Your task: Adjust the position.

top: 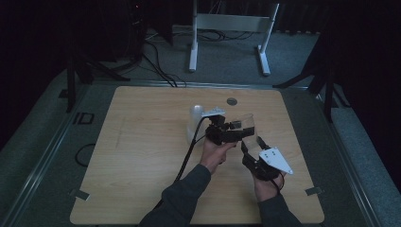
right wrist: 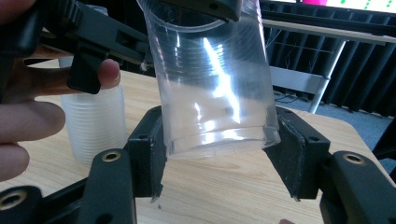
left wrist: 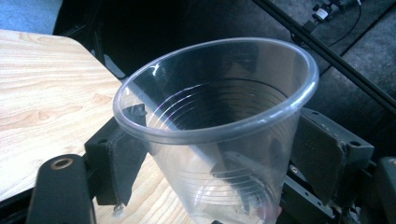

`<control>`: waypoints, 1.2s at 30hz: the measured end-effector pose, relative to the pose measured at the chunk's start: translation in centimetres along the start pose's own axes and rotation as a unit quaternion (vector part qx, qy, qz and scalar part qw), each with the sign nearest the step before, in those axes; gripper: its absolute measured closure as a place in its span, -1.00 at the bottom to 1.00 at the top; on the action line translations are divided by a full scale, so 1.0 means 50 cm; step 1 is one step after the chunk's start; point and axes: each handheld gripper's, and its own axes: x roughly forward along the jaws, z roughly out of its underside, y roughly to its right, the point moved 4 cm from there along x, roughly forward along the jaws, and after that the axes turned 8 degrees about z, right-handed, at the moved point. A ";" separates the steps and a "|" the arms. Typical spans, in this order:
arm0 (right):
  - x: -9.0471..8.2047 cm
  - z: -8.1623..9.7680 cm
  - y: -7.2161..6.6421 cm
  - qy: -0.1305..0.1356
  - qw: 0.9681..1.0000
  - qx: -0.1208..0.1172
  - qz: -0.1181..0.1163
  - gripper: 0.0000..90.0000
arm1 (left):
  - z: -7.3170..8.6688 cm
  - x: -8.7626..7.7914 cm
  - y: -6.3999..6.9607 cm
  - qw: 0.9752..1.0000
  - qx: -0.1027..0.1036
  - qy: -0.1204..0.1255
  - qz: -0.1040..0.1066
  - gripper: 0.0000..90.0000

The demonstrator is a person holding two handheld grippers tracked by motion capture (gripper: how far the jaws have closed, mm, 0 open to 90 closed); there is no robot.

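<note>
Pinching the base of a clear cup (right wrist: 217, 84), the right tongs (right wrist: 219, 149) press a pad on each side of its bottom, holding it above the bench (top: 142, 156); in the high view the cup (top: 247, 124) hangs over the bench's right half, just right of the stack (top: 195, 122) of white cups standing there. The left tongs (left wrist: 210, 154) straddle the same cup (left wrist: 215, 116) below its rim, the mouth tilted toward that camera; its pads look to lie against the wall on both sides, though I cannot tell how firmly they press. In the high view the left tongs (top: 235, 127) reach the cup from the stack's side and the right tongs (top: 251, 144) come up from below it. A metal disc (top: 231, 101) sits in the bench beyond the stack.
</note>
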 end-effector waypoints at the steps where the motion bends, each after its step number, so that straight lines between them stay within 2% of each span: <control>1: 0.000 0.000 0.000 0.000 1.000 -0.001 0.000 -0.08 | -0.001 -0.001 0.000 1.000 -0.001 0.002 0.001 -0.47; 6: 0.002 0.000 -0.001 -0.002 1.000 -0.002 -0.007 -0.10 | -0.002 -0.003 0.002 1.000 0.004 0.006 0.003 -0.39; 12: 0.004 -0.001 -0.002 -0.009 1.000 -0.004 -0.019 -0.17 | -0.001 -0.005 0.005 1.000 0.016 0.005 -0.005 -0.37; 15: 0.007 0.001 -0.004 -0.021 0.999 -0.006 -0.031 -0.29 | 0.001 -0.006 0.005 1.000 0.024 0.002 -0.011 -0.37; 17: 0.009 0.001 -0.005 -0.028 0.999 -0.011 -0.039 -0.32 | 0.003 -0.007 0.004 1.000 0.027 -0.001 -0.015 -0.37; 23: 0.014 -0.003 -0.003 -0.045 0.997 -0.009 -0.054 -0.39 | 0.006 -0.011 0.005 0.998 0.053 -0.013 -0.038 -0.37; 27: 0.018 -0.004 -0.001 -0.054 0.996 -0.007 -0.067 -0.36 | 0.009 -0.011 0.010 0.995 0.076 -0.025 -0.057 -0.37; 30: 0.021 -0.003 -0.001 -0.058 0.996 -0.009 -0.074 -0.34 | 0.013 -0.011 0.012 0.992 0.093 -0.038 -0.072 -0.37; 33: 0.026 0.002 -0.004 -0.066 0.994 -0.008 -0.084 -0.32 | 0.017 -0.009 0.018 0.989 0.112 -0.048 -0.087 -0.37; 36: 0.030 0.006 -0.006 -0.072 0.993 -0.008 -0.091 -0.28 | 0.022 -0.006 0.025 0.983 0.139 -0.062 -0.107 -0.37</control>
